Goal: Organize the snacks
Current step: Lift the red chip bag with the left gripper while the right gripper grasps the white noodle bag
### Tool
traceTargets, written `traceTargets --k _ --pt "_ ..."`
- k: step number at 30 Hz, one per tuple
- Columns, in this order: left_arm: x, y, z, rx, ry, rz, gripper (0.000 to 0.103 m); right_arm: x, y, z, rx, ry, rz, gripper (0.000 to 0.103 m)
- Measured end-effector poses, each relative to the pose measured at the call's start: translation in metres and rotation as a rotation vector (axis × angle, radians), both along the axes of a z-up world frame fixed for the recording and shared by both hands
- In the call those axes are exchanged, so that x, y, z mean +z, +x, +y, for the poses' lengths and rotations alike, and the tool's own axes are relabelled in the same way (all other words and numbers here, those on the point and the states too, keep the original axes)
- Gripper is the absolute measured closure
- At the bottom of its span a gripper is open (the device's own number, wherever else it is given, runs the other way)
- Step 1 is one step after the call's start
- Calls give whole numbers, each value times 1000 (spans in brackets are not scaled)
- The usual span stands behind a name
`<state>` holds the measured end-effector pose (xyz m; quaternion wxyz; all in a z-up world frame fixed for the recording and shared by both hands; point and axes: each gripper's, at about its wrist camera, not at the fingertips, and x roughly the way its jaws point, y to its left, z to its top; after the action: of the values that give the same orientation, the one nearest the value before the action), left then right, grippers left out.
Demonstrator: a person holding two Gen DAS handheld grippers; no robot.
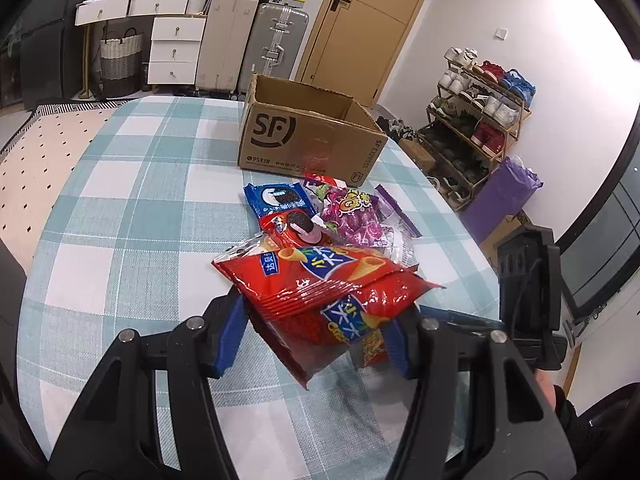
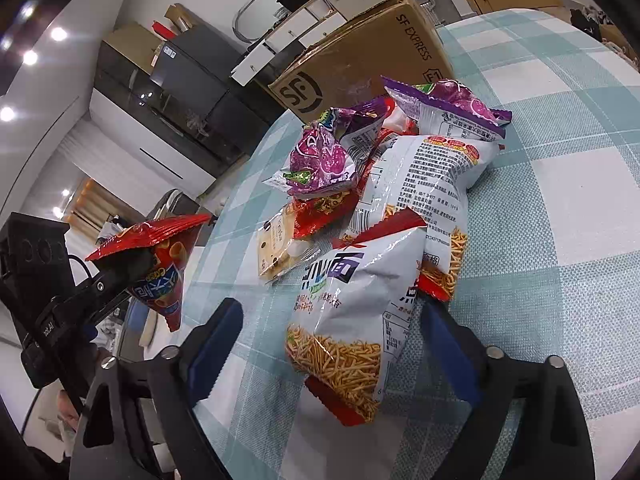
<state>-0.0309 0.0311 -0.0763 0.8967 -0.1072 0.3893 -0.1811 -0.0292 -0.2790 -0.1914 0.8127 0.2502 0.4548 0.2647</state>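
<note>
My left gripper [image 1: 316,332] is shut on a red snack bag [image 1: 328,300] and holds it lifted above the table; the bag also shows in the right wrist view [image 2: 160,264]. Behind it lie a blue Oreo pack [image 1: 278,198], a red Oreo pack [image 1: 294,228] and a purple candy bag [image 1: 352,216]. An open SF cardboard box [image 1: 308,132] stands at the far side. My right gripper [image 2: 332,340] is open, its fingers either side of a white noodle-snack bag [image 2: 348,312] lying on the table. More snack bags [image 2: 324,156] are piled toward the box [image 2: 360,68].
The table has a teal checked cloth [image 1: 140,208]. A shoe rack [image 1: 476,120], suitcases [image 1: 256,48] and white drawers [image 1: 172,48] stand beyond the table. The table edge runs close on the right in the left wrist view.
</note>
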Motion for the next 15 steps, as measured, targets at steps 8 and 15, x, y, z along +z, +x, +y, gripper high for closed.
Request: traceTargets --k 8,15 --pt "-5 -3 7 16 18 5 47 0 4 10 16 -50 -1 47" --pt "-7 -5 9 31 30 25 47 1 3 12 23 -77 -20 54"
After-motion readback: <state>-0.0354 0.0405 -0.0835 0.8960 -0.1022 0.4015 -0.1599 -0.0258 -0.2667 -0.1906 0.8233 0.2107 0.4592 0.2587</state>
